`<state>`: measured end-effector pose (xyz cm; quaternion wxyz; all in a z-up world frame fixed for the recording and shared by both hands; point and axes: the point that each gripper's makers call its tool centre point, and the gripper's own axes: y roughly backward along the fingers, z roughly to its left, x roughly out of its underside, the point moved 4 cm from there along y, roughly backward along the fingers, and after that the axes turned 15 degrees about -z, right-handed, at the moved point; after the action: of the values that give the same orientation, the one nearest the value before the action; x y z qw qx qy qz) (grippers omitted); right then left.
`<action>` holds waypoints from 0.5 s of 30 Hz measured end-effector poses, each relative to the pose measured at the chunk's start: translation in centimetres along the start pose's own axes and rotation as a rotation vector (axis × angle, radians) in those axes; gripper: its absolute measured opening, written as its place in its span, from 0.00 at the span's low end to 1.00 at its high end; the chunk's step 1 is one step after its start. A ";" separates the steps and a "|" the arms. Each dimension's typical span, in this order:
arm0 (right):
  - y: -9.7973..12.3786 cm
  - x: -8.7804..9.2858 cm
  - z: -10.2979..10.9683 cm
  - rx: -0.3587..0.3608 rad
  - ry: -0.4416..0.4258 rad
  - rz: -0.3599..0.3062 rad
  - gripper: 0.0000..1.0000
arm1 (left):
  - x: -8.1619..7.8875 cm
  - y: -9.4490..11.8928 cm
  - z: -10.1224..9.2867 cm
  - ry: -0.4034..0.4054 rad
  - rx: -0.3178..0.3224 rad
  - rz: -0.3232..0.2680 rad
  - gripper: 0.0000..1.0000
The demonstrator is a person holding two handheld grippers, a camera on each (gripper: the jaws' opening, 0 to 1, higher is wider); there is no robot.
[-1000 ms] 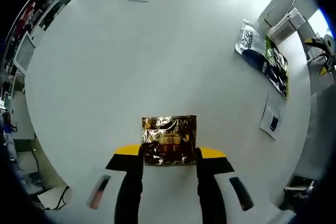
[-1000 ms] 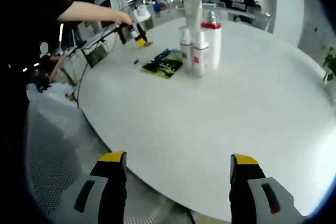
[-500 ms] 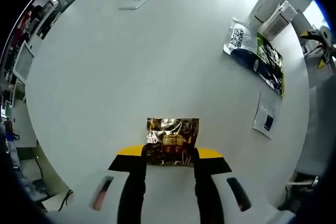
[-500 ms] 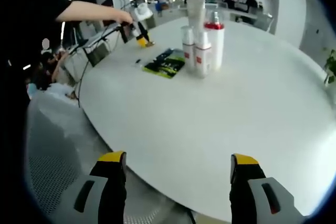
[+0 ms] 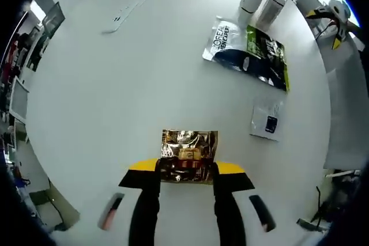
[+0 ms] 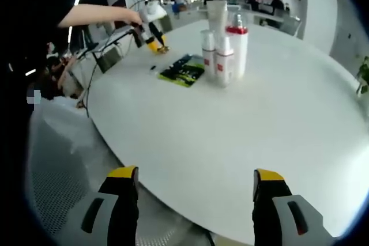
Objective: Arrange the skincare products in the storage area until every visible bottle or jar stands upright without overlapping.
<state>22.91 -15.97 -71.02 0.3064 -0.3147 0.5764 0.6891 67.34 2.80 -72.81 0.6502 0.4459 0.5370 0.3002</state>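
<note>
left gripper (image 5: 186, 171): closed on the near edge of a shiny gold packet (image 5: 189, 152), which sticks out forward between the jaws above the white table (image 5: 115, 102).
packet hold: the jaws grip only the lower strip; most of the packet hangs free beyond the tips, so it can likely swing or slip if moved fast.
right gripper (image 6: 196, 185): jaws spread wide, holding nothing, low at the near edge of the table.
bottles (image 6: 226, 50): a tight cluster of white bottles, one with a red cap, stands upright toward the far side of the table in the right gripper view; how many touch I cannot tell.
flat packs: a dark and green pouch (image 5: 249, 55) lies flat near the bottles, and a small clear sachet (image 5: 267, 122) lies on the table between that pouch and the gold packet.
step in hand: by my reading, carrying the gold packet toward the group of products.
how to do it well: keep the grip firm and the motion slow; aim for bare table beside the pouch and the sachet, not over them; set the free edge down first, then let go, so nothing overlaps.
risk: crowding the bottles could tip one.
</note>
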 end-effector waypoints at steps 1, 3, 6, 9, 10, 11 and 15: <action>0.0 0.0 0.0 -0.001 0.000 0.000 0.85 | -0.1 0.0 -0.3 -0.016 0.009 0.004 0.30; 0.0 0.0 0.0 -0.001 0.003 0.000 0.85 | -0.4 0.1 -0.8 -0.055 0.029 0.007 0.30; 0.0 -0.1 0.1 -0.002 0.002 -0.004 0.85 | -0.9 0.1 -1.3 -0.098 0.036 0.014 0.30; 0.0 -0.2 0.1 -0.002 0.002 -0.006 0.85 | -1.4 -0.2 -1.8 -0.192 0.070 0.024 0.30; 0.0 -0.2 0.0 0.000 0.003 -0.008 0.85 | -1.5 -0.3 -1.9 -0.218 0.077 0.027 0.30; 0.1 -0.2 0.0 0.000 0.002 -0.008 0.85 | -1.6 -0.5 -1.9 -0.233 0.080 0.032 0.30; 0.1 -0.2 0.0 0.002 -0.001 -0.012 0.85 | -2.6 -1.1 -2.3 -0.304 0.111 0.032 0.30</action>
<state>22.98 -15.99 -70.83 0.3110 -0.3176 0.5752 0.6867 64.38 0.71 -72.78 0.6933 0.5299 0.4413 0.2093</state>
